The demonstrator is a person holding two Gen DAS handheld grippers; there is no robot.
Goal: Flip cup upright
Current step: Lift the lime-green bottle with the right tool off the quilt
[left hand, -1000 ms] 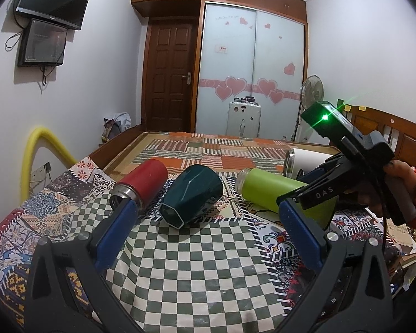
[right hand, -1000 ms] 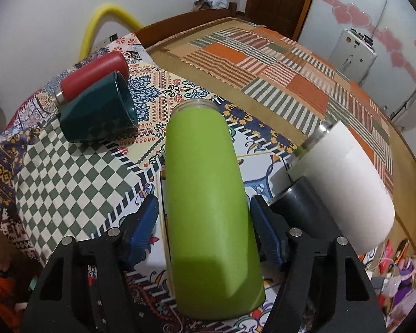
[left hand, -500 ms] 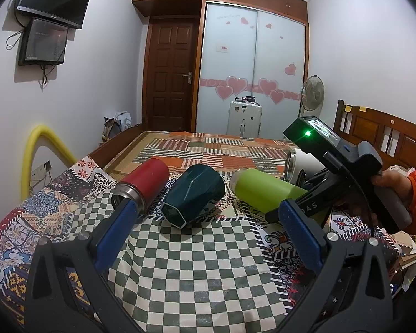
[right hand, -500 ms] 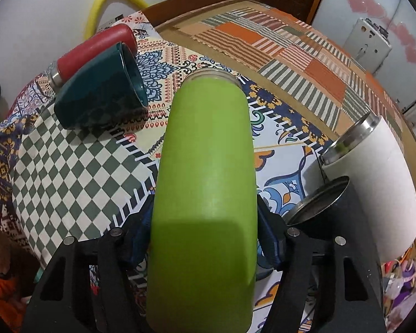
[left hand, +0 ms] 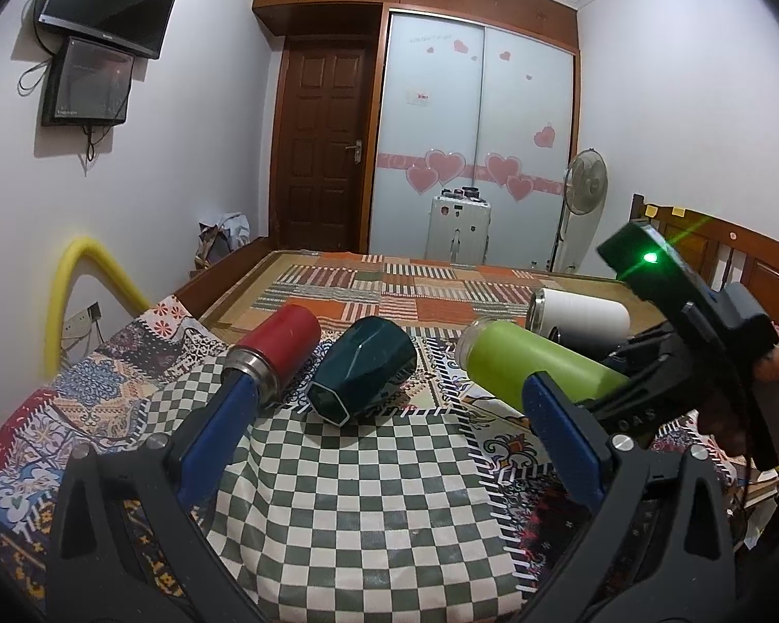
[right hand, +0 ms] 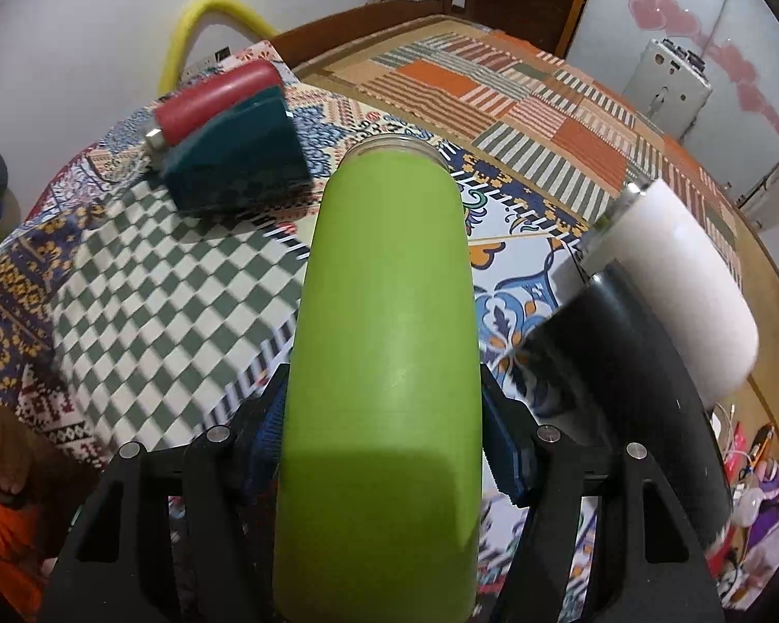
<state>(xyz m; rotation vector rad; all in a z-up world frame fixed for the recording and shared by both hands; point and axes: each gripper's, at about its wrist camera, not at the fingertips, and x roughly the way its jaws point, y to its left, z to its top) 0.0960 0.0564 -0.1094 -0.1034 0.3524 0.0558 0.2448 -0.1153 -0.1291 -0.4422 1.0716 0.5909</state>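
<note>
A green cup (right hand: 389, 342) lies lengthwise between my right gripper's (right hand: 384, 436) blue pads, which are shut on its sides; its open mouth points away. In the left wrist view the green cup (left hand: 535, 363) is tilted, mouth end raised off the cloth, with the right gripper (left hand: 644, 379) behind it. My left gripper (left hand: 389, 415) is open and empty above the checked cloth (left hand: 358, 477). A dark teal cup (left hand: 363, 368), a red flask (left hand: 275, 348) and a white cup (left hand: 581, 316) lie on their sides.
A black cup (right hand: 623, 363) lies beside the white cup (right hand: 685, 280), right of the green one. The bed (left hand: 431, 280) stretches back toward a wardrobe (left hand: 472, 145) and door. A yellow tube (left hand: 78, 280) arches at the left; a wooden headboard (left hand: 737, 259) is at the right.
My right gripper has closed on the green cup and lifted its mouth end off the cloth. The left gripper has stayed about where it was.
</note>
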